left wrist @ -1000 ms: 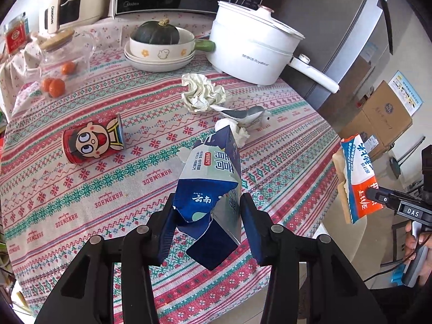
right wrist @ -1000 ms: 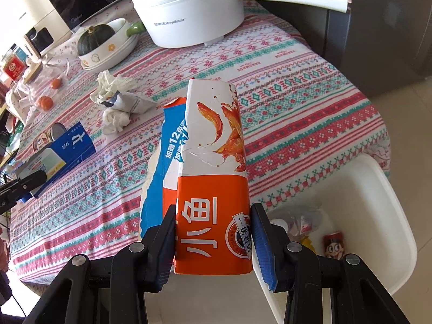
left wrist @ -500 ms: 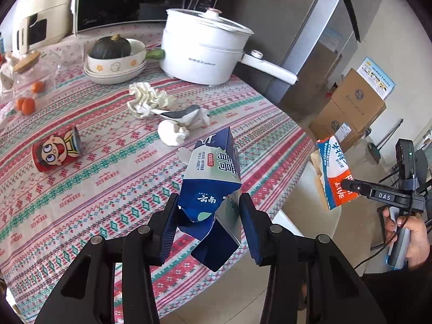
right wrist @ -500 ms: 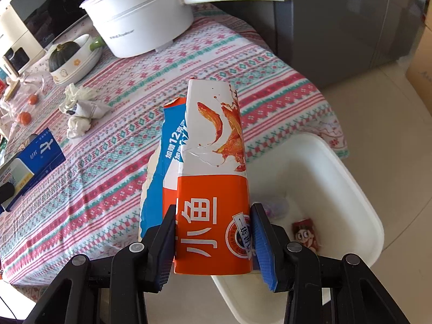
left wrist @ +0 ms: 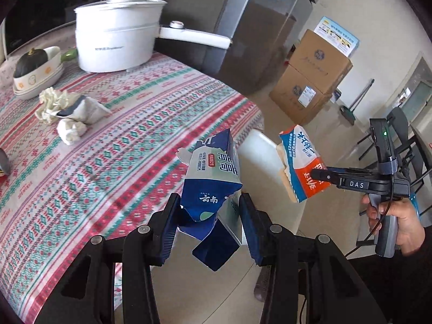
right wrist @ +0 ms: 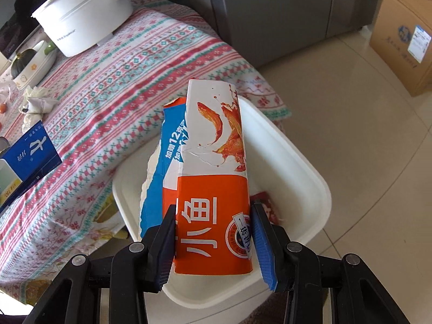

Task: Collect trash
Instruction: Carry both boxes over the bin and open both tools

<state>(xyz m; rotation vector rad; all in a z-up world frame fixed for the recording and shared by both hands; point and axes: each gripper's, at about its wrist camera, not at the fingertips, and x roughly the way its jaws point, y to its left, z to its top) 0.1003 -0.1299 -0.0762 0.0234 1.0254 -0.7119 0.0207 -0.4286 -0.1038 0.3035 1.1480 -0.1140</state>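
Left hand-held gripper [left wrist: 209, 217]: clamped on crumpled blue carton [left wrist: 213, 186].
Right hand-held gripper [right wrist: 213, 239]: clamped on orange carton [right wrist: 213, 189].
White bin [right wrist: 302, 167]: seen below right hand-held gripper.

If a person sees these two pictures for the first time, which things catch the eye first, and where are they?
The orange carton fills the middle of the right wrist view, clamped in the right gripper above the white bin beside the table. In the left wrist view, the crushed blue carton sits in the left gripper past the table edge. Behind, a white pot stands on the patterned cloth.
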